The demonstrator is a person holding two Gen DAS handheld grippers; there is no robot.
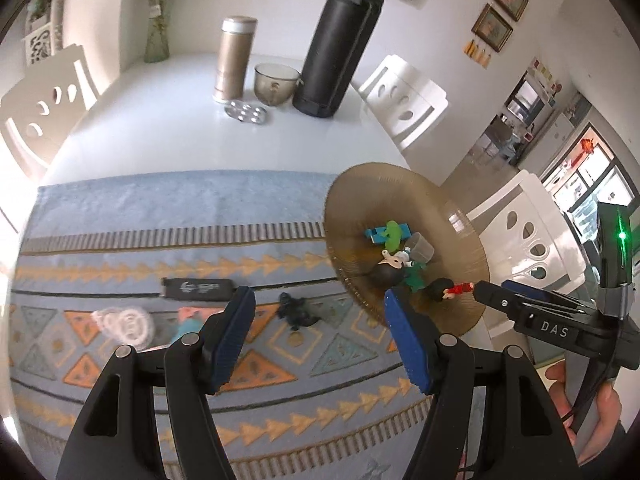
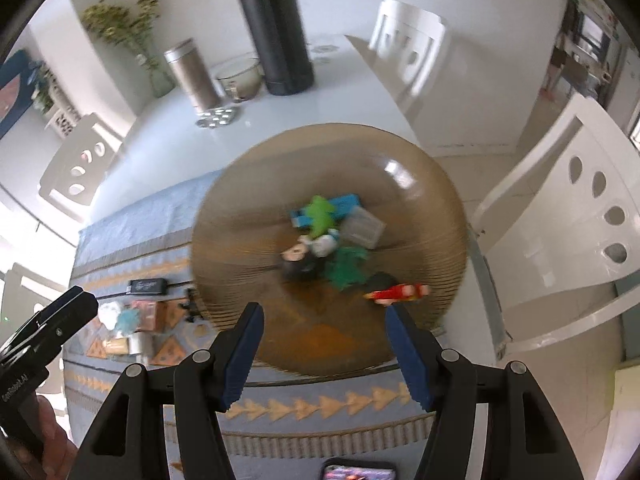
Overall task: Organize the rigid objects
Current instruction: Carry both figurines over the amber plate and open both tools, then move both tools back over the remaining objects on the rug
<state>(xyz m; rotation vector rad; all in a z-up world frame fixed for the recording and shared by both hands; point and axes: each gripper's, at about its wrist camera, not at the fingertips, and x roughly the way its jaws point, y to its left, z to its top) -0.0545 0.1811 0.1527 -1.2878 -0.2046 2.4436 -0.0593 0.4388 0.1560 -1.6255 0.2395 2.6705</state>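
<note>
A brown ribbed glass plate [image 1: 360, 196] [image 2: 420, 184] sits on the right end of a patterned blue mat [image 1: 160, 208]. It holds several small toys, among them a green one [image 2: 322, 216], a blue block [image 2: 348, 202] and a red figure [image 1: 460, 289] [image 2: 400, 292]. A dark small toy [image 1: 294, 310], a black flat case [image 1: 196, 289] and a clear round piece [image 1: 128, 322] lie on the mat left of the plate. My left gripper [image 1: 316, 332] is open above the mat. My right gripper [image 2: 324, 344] is open above the plate's near rim.
A tall black flask [image 1: 340, 40], a gold tumbler [image 1: 234, 60], a glass cup [image 1: 276, 82] and a metal disc [image 1: 246, 112] stand at the far end of the white table [image 1: 160, 120]. White chairs [image 1: 404, 96] stand around it. A phone [image 2: 356, 472] lies at the near edge.
</note>
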